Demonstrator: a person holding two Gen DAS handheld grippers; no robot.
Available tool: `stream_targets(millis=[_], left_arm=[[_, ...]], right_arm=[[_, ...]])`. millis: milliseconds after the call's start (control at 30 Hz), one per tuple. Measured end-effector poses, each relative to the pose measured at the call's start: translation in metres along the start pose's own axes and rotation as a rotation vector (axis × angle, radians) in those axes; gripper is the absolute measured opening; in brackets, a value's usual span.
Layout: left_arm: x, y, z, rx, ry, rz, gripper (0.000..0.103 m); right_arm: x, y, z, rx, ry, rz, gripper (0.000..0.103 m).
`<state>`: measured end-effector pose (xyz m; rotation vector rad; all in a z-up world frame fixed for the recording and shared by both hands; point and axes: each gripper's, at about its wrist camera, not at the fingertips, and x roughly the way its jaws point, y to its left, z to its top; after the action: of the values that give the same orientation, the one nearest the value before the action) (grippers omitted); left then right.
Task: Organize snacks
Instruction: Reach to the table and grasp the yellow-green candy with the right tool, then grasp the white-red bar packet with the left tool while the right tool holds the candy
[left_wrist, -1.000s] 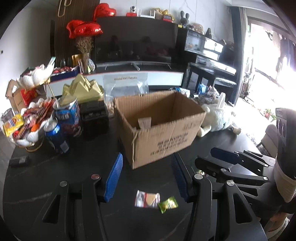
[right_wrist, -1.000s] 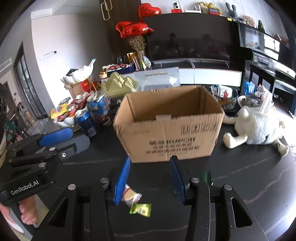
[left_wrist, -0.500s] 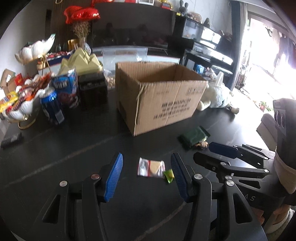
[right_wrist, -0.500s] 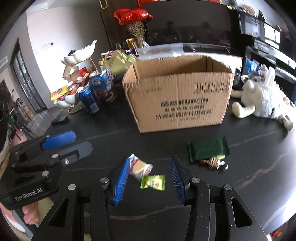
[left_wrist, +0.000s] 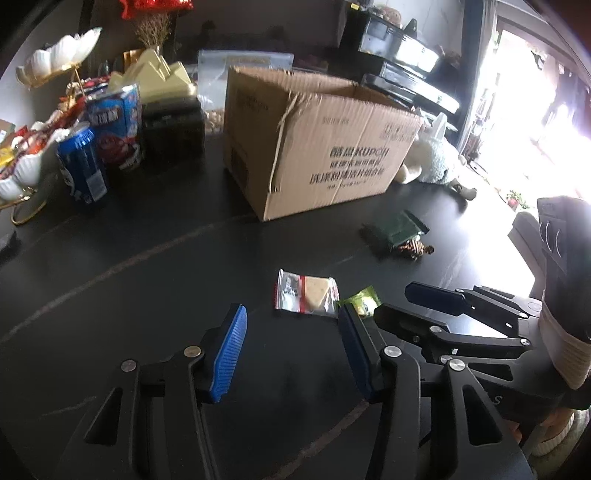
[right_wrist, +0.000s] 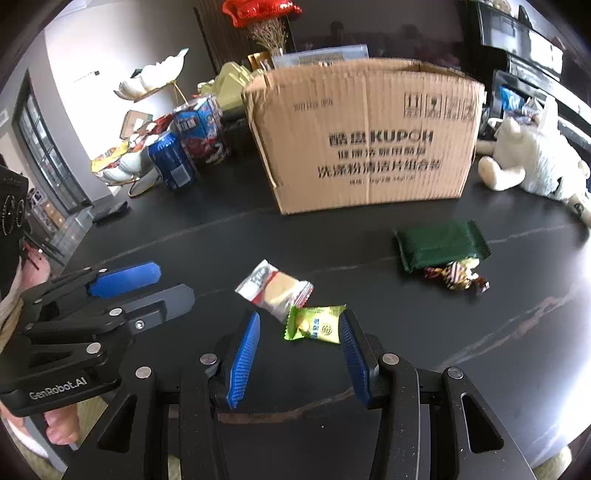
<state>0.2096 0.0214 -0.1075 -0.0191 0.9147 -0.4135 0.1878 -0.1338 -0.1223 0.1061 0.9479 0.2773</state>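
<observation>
Hovering low over the dark table, the right gripper was seen with jaws apart around a green candy packet. Beside it, the left gripper was likewise held apart, just short of a clear cracker packet. Farther off lay a dark green wrapper, then the cardboard box.

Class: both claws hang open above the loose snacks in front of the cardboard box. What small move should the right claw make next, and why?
Probably lower the right claw and close on the green candy packet: it lies on the table between the open jaws, outside the cardboard box.
</observation>
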Motion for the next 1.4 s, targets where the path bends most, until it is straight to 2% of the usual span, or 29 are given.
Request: stream_targets(millis=[400,1100,1167,1267,1333,1367,1400], left_arm=[[0.037,0.010,-0.004,0.000,0.052,-0.038,0.039],[0.069,0.013,0.004,-0.043,0.077,-0.065,0.033],[0.072,0.013,0.005,-0.051,0.082,-0.066,0.029],[0.073,0.011,0.005,-0.058,0.086,-0.077,0.015],[0.072,0.010,0.004,-0.054,0.085,-0.085,0.008],[0.072,0.009,0.004,-0.053,0.081,-0.082,0.008],[0.071,0.009,0.003,-0.054,0.075,-0.078,0.007]], right_arm=[[0.025,-0.007,-0.005,0.025,0.038,-0.019,0.046],[0.044,-0.014,-0.007,0.047,0.046,-0.024,0.046],[0.046,-0.014,-0.006,0.046,0.044,-0.025,0.046],[0.046,-0.015,-0.006,0.046,0.039,-0.026,0.045],[0.045,-0.014,-0.007,0.039,0.035,-0.031,0.040],[0.045,-0.014,-0.007,0.035,0.034,-0.040,0.034],[0.045,-0.014,-0.008,0.029,0.032,-0.045,0.033]])
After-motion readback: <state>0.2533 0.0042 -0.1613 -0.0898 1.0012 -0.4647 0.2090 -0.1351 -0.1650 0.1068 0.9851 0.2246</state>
